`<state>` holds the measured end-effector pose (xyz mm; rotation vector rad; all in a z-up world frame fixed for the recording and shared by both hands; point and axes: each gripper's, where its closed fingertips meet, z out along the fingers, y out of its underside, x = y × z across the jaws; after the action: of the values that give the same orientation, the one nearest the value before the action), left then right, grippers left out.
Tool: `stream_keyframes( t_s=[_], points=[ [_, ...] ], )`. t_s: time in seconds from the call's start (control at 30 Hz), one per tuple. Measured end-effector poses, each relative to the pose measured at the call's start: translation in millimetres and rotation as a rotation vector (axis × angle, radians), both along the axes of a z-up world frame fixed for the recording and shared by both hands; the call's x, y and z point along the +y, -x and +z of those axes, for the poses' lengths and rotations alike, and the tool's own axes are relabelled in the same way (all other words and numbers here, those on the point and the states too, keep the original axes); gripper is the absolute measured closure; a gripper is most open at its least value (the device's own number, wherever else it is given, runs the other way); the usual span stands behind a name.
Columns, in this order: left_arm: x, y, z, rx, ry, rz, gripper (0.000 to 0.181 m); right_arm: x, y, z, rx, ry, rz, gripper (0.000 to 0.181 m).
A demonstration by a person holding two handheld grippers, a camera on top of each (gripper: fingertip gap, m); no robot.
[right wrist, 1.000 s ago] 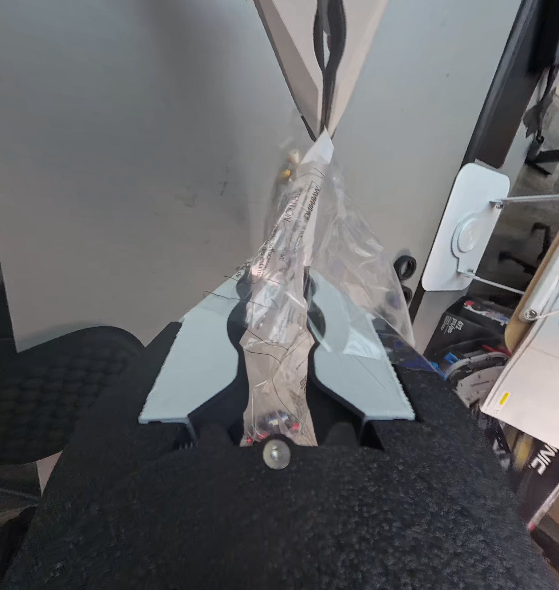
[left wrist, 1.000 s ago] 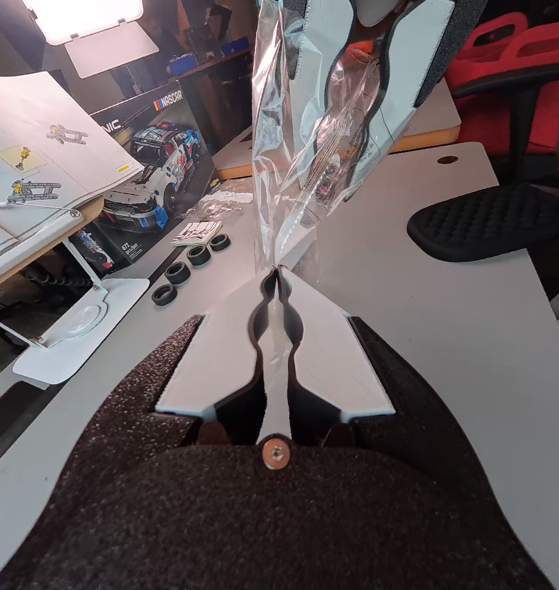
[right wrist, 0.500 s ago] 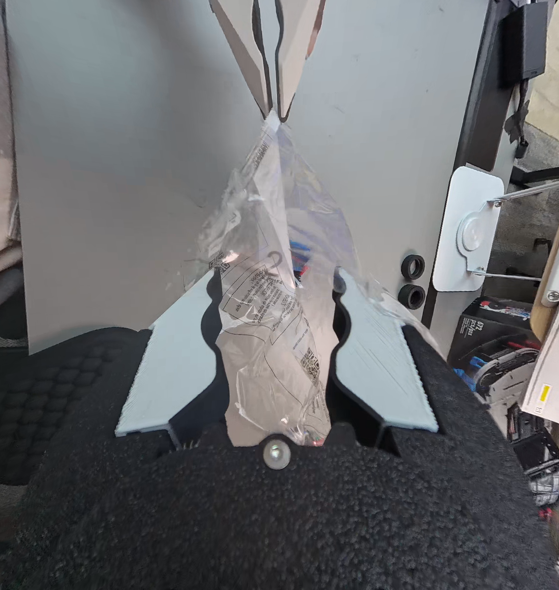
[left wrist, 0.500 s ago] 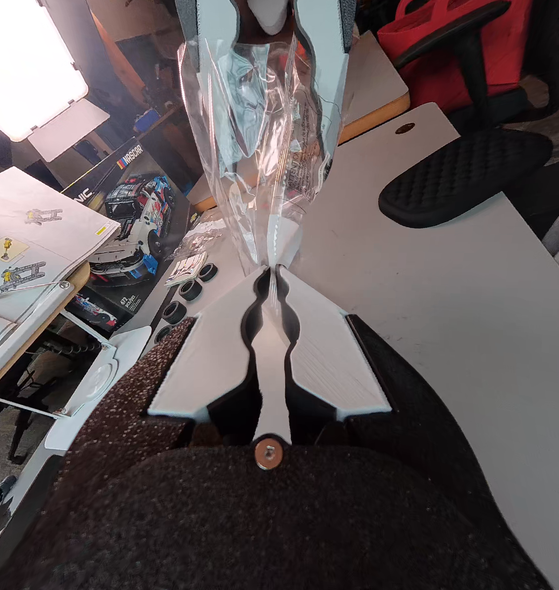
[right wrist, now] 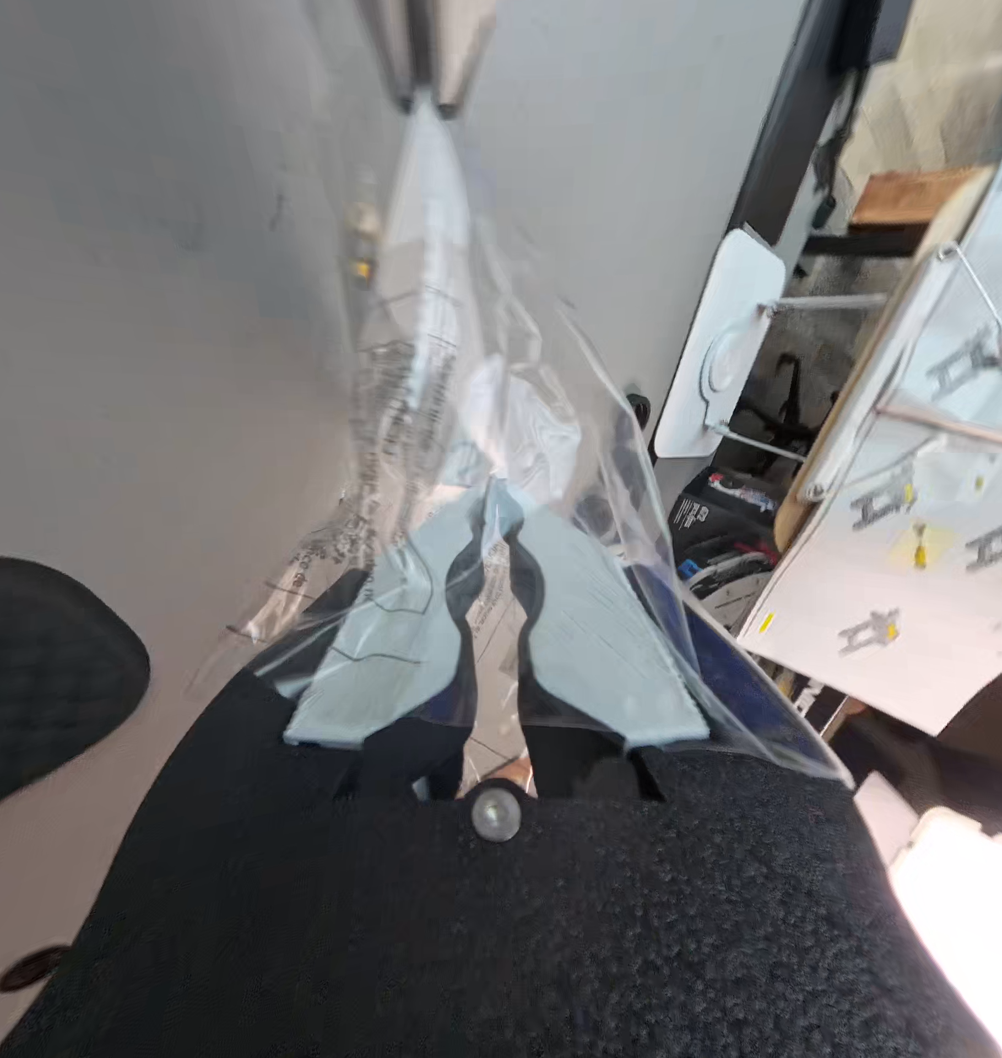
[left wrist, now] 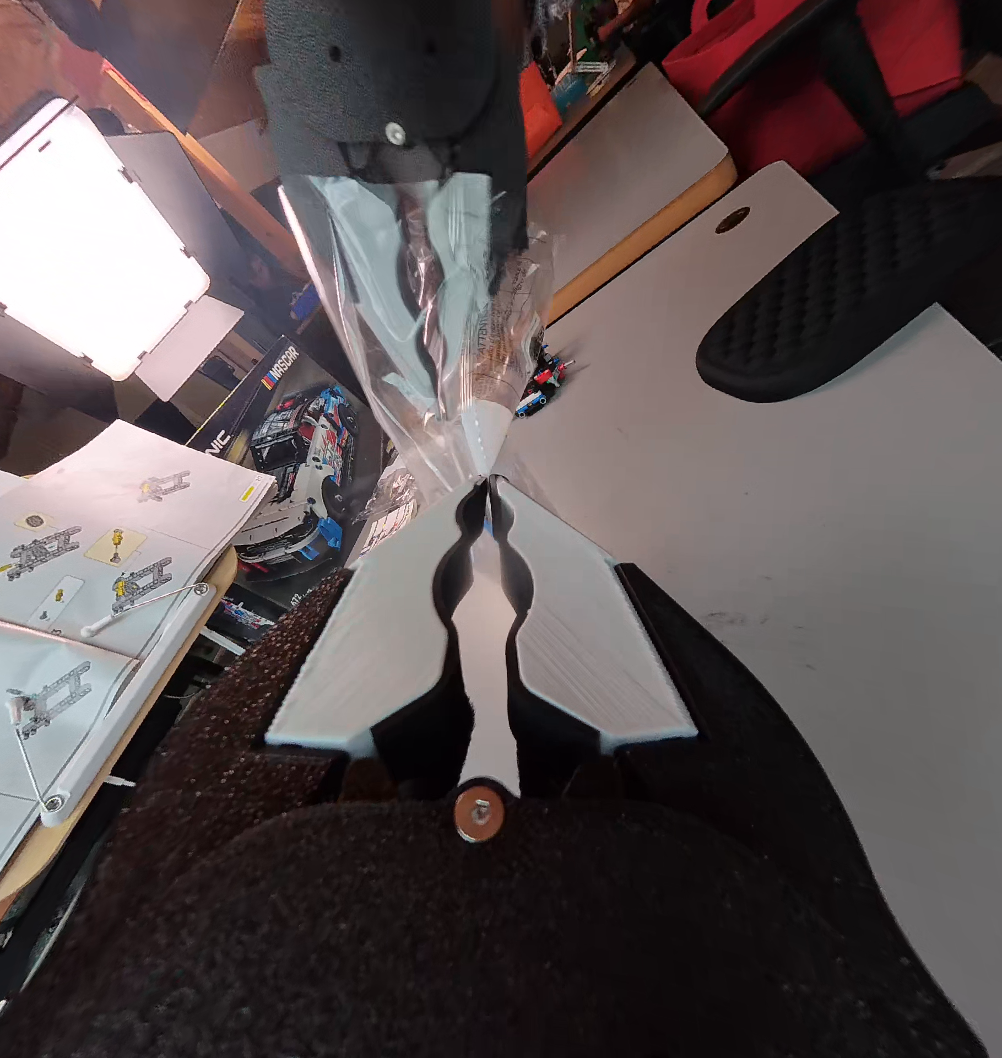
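The left gripper (left wrist: 486, 481), with white ribbed fingers (left wrist: 372, 635) on a black felt-covered body, had its tips pressed together on one corner of a clear crinkled plastic bag with printed text (left wrist: 458, 355). The bag was held in the air above the pale grey tabletop (left wrist: 773, 515), stretched between the two grippers. The right gripper (right wrist: 501, 504) had its pale blue-white fingers (right wrist: 596, 630) closed to a narrow gap on the opposite end of the bag, and loose film draped over both fingers and the black body. That view was blurred, so the exact contact at the tips was not fully clear. A small pile of red, blue and black building pieces (left wrist: 541, 381) lay on the tabletop beyond the bag. To the left, an open white instruction booklet (left wrist: 103, 549) rested on a wooden book stand held by wire page arms (left wrist: 143, 601). A black toy-car box with a race car picture (left wrist: 298, 458) stood behind it. A bright rectangular light panel (left wrist: 75, 240) shone at upper left. A black mesh chair armrest (left wrist: 865, 309) overlapped the table edge at right.
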<state>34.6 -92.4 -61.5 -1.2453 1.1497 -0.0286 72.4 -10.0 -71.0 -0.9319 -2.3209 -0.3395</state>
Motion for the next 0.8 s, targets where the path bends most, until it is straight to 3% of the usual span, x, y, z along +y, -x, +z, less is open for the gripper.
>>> stream_keyframes(
  t_s=[0.07, 0.13, 0.27, 0.4, 0.43, 0.53, 0.6, 0.63, 0.7, 0.8],
  points=[
    [2, 6, 2, -0.002, -0.020, 0.019, 0.181, -15, -2, -23, -0.092, 0.014, 0.139, 0.181],
    [3, 14, 3, -0.016, -0.034, 0.035, 0.181, -48, -6, -38, -0.107, 0.223, 0.223, 0.178],
    [3, 20, -13, 0.060, -0.054, 0.048, 0.177, -78, -18, -41, -0.138, 0.484, 0.194, 0.135],
    [-6, 9, -29, 0.075, 0.052, -0.025, 0.173, -80, -22, -36, -0.129, 0.608, 0.083, 0.109],
    [-9, 8, -36, 0.059, 0.130, -0.053, 0.172, -77, -21, -35, -0.107, 0.597, 0.065, 0.121],
    [-27, 6, -66, -0.041, 0.536, -0.178, 0.136, -68, -22, -34, -0.086, 0.531, 0.040, 0.161],
    [-19, 13, -92, -0.030, 0.691, -0.119, 0.127, -63, -21, -35, -0.076, 0.474, 0.051, 0.181],
    [-18, 13, -106, 0.014, 0.734, -0.108, 0.128, -62, -19, -36, -0.067, 0.455, 0.054, 0.181],
    [-19, 7, -117, 0.082, 0.734, -0.124, 0.166, -54, -10, -35, -0.021, 0.377, 0.040, 0.181],
    [6, 13, -98, 0.145, 0.474, 0.011, 0.178, -38, 0, -24, 0.059, 0.253, 0.023, 0.181]
  ],
)
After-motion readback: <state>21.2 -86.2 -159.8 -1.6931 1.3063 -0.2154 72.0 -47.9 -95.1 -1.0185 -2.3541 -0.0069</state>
